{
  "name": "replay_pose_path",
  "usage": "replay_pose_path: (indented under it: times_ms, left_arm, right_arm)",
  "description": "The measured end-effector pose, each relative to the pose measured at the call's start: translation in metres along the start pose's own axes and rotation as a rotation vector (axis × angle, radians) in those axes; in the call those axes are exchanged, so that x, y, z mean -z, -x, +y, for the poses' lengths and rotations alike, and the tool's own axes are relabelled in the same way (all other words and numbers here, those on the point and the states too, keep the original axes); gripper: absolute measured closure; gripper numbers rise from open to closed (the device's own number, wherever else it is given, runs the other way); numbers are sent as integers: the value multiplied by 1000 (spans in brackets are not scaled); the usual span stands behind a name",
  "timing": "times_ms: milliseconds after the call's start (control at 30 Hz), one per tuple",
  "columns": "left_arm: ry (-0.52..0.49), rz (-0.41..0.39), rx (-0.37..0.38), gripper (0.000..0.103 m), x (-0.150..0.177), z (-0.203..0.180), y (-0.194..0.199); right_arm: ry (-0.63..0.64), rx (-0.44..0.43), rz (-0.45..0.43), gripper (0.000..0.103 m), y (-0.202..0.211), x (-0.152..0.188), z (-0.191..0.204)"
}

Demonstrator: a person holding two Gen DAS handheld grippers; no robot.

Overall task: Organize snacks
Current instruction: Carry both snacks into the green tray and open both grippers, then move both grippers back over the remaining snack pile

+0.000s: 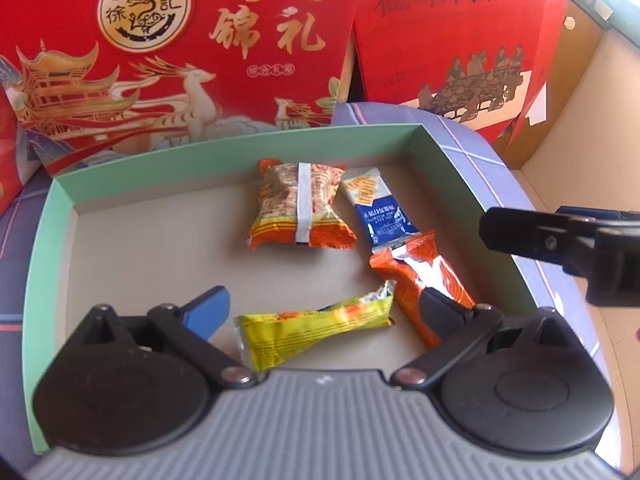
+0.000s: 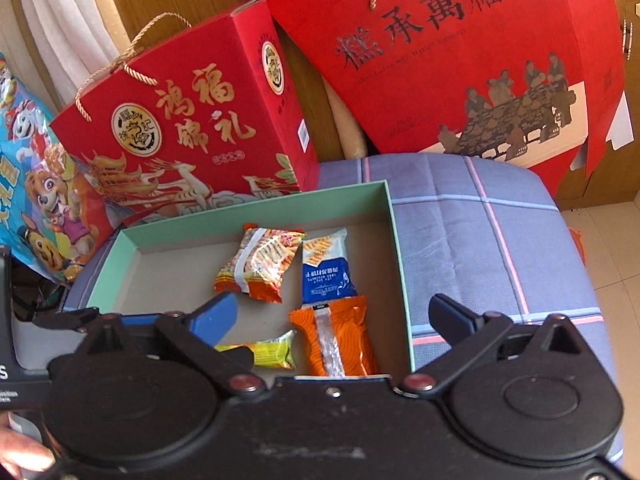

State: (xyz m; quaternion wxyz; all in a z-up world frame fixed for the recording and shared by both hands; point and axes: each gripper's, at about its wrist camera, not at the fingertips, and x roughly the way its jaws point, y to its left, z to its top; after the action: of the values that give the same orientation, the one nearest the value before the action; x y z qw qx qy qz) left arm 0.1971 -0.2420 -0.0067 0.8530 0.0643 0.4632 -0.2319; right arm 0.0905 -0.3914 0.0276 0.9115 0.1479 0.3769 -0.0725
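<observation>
A shallow green-walled box [image 1: 240, 140] [image 2: 260, 208] holds several snacks. At the back lies an orange cracker packet [image 1: 300, 208] [image 2: 260, 264], with a blue-and-white packet [image 1: 380, 208] [image 2: 326, 272] beside it. Nearer are an orange packet [image 1: 416, 276] [image 2: 340, 336] and a yellow packet [image 1: 316, 328] [image 2: 272, 352]. My left gripper [image 1: 326, 312] hangs open over the yellow packet, its pads apart from it. Over the box's near right corner my right gripper [image 2: 332, 314] stands open, the orange packet below and between its fingers. Neither holds anything.
The box rests on a blue plaid cushion [image 2: 480, 220]. Two red gift boxes [image 2: 180, 128] [image 2: 460, 60] stand right behind it, and a cartoon-printed bag [image 2: 36, 200] leans at the left. Tiled floor [image 2: 612, 240] drops away on the right. A hand [image 2: 20, 456] shows at bottom left.
</observation>
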Motion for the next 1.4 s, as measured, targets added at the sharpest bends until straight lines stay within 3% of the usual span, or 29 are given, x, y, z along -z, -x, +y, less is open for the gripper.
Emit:
replay_pose_path:
  times_ms: [267,733,1133,1400]
  left_arm:
    - [20,2,2,0,7,6,32]
    - [9,-13,18,0,76,22,100]
    - [-11,27,0,0,134,44,118]
    - [-2,38,-20,0,161,63,126]
  right_arm:
    - [-23,23,1,0,28,9,7]
    - [25,13,-1,0,90,63,50]
    - [33,-30,75,0,92,112,79]
    - [3,-48,143,0,87,152,75]
